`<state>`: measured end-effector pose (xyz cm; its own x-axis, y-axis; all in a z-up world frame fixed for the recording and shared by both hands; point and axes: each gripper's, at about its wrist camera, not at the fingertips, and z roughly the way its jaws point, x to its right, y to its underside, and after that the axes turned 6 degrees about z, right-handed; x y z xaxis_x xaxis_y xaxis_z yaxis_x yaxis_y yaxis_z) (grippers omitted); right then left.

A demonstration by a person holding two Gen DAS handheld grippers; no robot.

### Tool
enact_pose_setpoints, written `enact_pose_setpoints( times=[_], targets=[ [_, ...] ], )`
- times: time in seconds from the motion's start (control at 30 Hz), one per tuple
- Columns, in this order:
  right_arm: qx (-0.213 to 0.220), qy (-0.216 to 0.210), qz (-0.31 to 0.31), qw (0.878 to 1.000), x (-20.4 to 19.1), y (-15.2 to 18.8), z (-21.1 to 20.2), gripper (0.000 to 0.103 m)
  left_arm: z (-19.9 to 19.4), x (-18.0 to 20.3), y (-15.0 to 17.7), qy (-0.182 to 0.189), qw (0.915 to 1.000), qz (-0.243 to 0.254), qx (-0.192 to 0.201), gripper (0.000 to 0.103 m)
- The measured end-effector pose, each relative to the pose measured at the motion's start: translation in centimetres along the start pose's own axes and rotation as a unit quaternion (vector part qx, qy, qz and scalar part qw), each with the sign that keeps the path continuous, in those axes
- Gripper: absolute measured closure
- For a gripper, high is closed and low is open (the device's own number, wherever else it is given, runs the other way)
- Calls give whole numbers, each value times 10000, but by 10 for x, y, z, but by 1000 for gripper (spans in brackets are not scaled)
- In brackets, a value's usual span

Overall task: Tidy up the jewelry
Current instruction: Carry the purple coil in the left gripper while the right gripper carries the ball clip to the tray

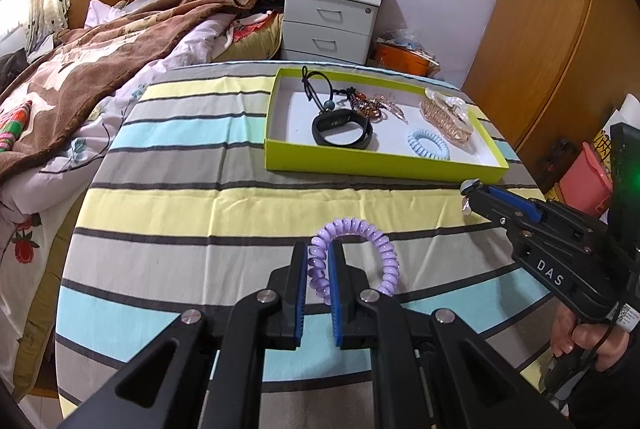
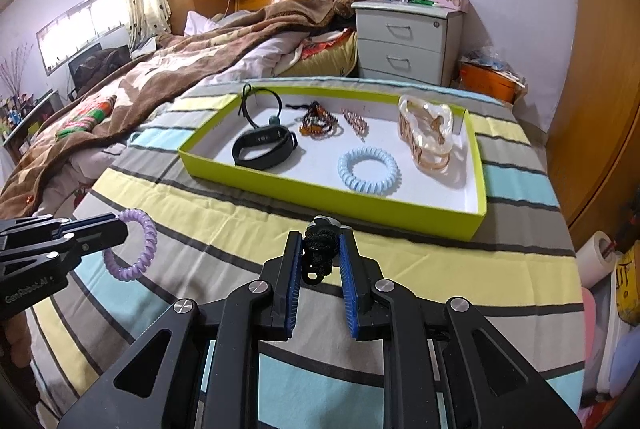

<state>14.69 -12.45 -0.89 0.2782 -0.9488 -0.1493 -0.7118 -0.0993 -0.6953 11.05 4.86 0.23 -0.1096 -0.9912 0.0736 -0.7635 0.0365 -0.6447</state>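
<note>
My left gripper [image 1: 319, 249] is shut on a purple spiral hair tie [image 1: 384, 249], which hangs just above the striped cloth; the same gripper [image 2: 120, 223] and purple tie [image 2: 140, 253] show at the left of the right wrist view. My right gripper [image 2: 320, 241] is shut on a black knotted cord ornament [image 2: 318, 257] with a grey bead on top. It hovers close in front of the green tray [image 2: 332, 197]. The tray [image 1: 380, 171] holds a black wristband [image 2: 264, 147], a light blue spiral tie [image 2: 368, 171], a clear pink hair claw [image 2: 426, 133] and bead bracelets [image 2: 318, 123].
The striped cloth [image 1: 180, 205] covers the table. A bed with a brown blanket [image 2: 168, 77] runs along the left. A grey nightstand [image 2: 404, 41] stands behind the tray, a wooden wardrobe [image 2: 600, 69] to the right. A person's hand [image 1: 588, 341] grips the right gripper's handle.
</note>
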Motion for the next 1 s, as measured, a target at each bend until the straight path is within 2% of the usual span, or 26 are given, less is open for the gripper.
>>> enact_pose_setpoints(
  times=[0.47,0.77,1.0],
  targets=[
    [421,18,-34,9991,8,-37,-23,84,-3,4,-43,20,9996,65,273,92],
    [450,77,66,9989,22,-51,-17,84,11,12,-84,181,9989,196,384,92],
    [387,142,127,9991,34,-54,-9,84,34,22,-109,391,9985,216,314,92]
  ],
)
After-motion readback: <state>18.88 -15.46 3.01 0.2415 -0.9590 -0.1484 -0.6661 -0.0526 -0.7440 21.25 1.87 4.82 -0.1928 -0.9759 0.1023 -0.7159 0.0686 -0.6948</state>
